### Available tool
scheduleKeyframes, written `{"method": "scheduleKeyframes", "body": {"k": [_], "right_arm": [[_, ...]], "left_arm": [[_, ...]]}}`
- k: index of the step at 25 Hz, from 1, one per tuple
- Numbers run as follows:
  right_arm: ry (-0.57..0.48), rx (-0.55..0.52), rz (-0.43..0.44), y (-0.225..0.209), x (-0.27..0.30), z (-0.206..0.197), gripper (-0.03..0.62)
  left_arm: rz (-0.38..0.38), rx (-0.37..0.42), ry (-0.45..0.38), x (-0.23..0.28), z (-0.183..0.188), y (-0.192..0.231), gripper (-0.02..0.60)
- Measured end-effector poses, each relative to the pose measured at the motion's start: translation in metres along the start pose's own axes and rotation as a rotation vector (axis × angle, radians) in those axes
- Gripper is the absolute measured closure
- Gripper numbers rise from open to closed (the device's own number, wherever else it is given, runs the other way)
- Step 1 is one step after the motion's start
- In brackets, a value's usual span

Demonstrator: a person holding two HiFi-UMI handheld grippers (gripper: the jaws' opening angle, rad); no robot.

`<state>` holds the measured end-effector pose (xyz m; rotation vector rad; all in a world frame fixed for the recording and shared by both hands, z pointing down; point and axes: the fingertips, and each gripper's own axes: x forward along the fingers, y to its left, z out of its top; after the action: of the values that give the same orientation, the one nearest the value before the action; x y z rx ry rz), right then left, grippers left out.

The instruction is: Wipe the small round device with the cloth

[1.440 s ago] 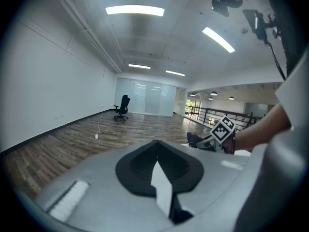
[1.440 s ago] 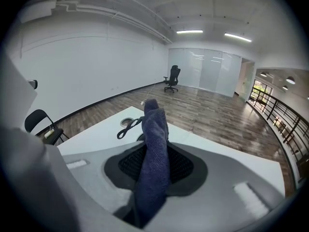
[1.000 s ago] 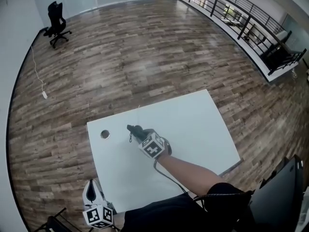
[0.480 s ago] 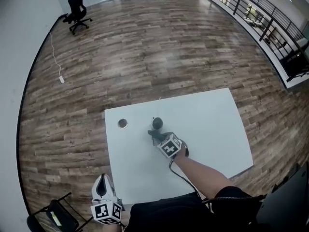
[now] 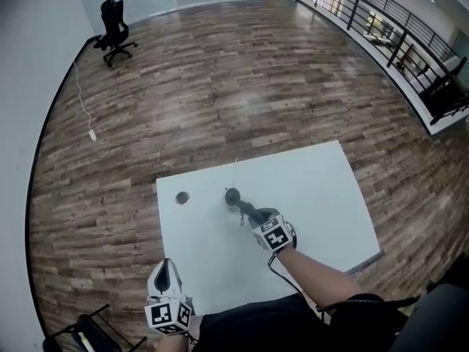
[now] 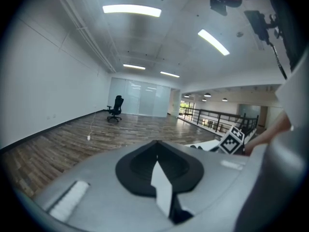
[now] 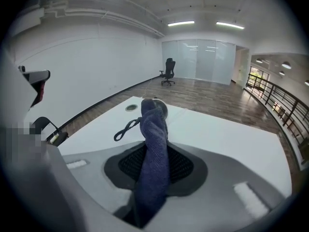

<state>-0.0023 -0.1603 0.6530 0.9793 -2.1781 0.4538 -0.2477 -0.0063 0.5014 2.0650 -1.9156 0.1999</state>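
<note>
Right gripper [image 7: 155,178] is clamping the blue cloth [image 7: 153,153]. The cloth's long axis is running straight out along the jaws, with its tip meeting the small round device [image 7: 161,108], which is sitting left of centre on the white table [image 5: 315,189]. Left gripper [image 6: 157,159] is hanging closed and empty by the table's near left corner.

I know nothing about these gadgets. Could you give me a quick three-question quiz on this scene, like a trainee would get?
1. True or false: the left gripper holds the cloth.
2. The small round device stands on: A) the wood floor, B) the white table, C) an office chair.
3. What colour is the cloth in the right gripper?
Key: 1 false, the right gripper holds it; 2 B; 3 dark blue.
</note>
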Motion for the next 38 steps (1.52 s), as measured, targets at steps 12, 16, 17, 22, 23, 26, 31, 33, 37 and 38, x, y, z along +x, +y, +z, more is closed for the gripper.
{"method": "scheduleKeyframes", "body": {"k": [12, 16, 17, 22, 23, 26, 31, 33, 37, 38], "right_arm": [[-0.156, 0.019, -0.066, -0.023, -0.089, -0.004, 0.488], [-0.207, 0.014, -0.082, -0.031, -0.117, -0.002, 0.488], [-0.217, 0.008, -0.089, -0.033, -0.125, -0.003, 0.488], [-0.250, -0.009, -0.101, -0.043, -0.165, -0.011, 0.488], [-0.256, -0.016, -0.098, -0.042, -0.172, -0.013, 0.488], [-0.277, -0.035, -0.103, -0.043, -0.192, -0.019, 0.488], [-0.286, -0.024, -0.140, -0.052, -0.199, -0.035, 0.488], [-0.277, -0.010, -0.149, -0.055, -0.195, -0.042, 0.488], [-0.251, 0.047, -0.132, -0.053, -0.183, -0.056, 0.488], [-0.245, 0.058, -0.128, -0.053, -0.180, -0.059, 0.488]], "left_arm": [[-0.158, 0.050, -0.039, 0.037, 0.014, -0.081, 0.574], [-0.184, 0.059, -0.060, 0.042, 0.016, -0.100, 0.574], [-0.190, 0.062, -0.061, 0.045, 0.016, -0.105, 0.574], [-0.236, 0.081, -0.079, 0.053, 0.021, -0.137, 0.574], [-0.239, 0.091, -0.083, 0.055, 0.022, -0.141, 0.575], [-0.253, 0.112, -0.089, 0.058, 0.029, -0.154, 0.574], [-0.257, 0.130, -0.091, 0.058, 0.022, -0.158, 0.574], [-0.252, 0.132, -0.080, 0.060, 0.019, -0.158, 0.574], [-0.250, 0.142, -0.084, 0.061, 0.023, -0.160, 0.574], [-0.253, 0.148, -0.093, 0.061, 0.022, -0.161, 0.574]]}}
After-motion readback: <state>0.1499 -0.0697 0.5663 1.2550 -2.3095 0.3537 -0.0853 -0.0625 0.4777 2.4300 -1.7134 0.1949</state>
